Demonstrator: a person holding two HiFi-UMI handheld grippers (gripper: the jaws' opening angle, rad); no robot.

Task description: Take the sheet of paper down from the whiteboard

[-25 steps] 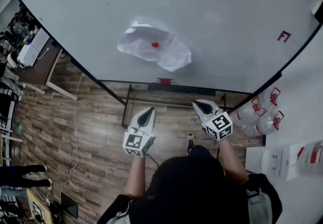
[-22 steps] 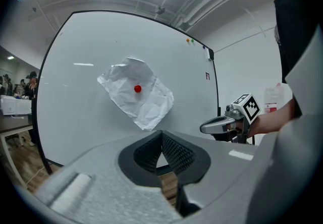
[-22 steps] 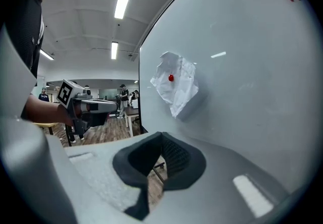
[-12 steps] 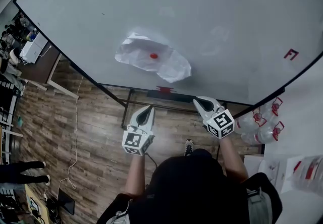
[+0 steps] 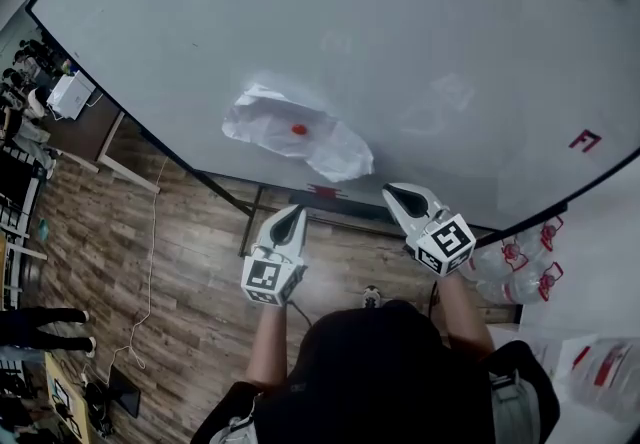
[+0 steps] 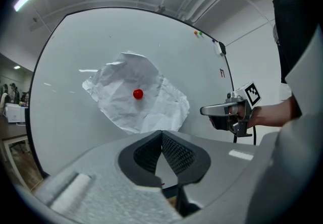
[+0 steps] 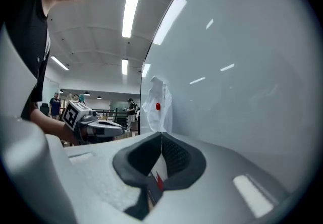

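1. Head view: the sheet of paper (image 5: 262,120) is seen held on the whiteboard (image 5: 420,42) by a red magnet (image 5: 299,129). It sits ahead of the left claw (image 5: 290,217), well apart from it, and ahead and to the left of the right claw (image 5: 393,195).
2. Both claws are pressed together, and nothing is pinched.
3. The step is judged best done with one claw spread and a loose lower edge pinched, while the magnet is drawn off by the other so that tearing is avoided.
4. The paper is thin, white and heavily crumpled. The magnet is small, round and glossy. The board is smooth and reflective.
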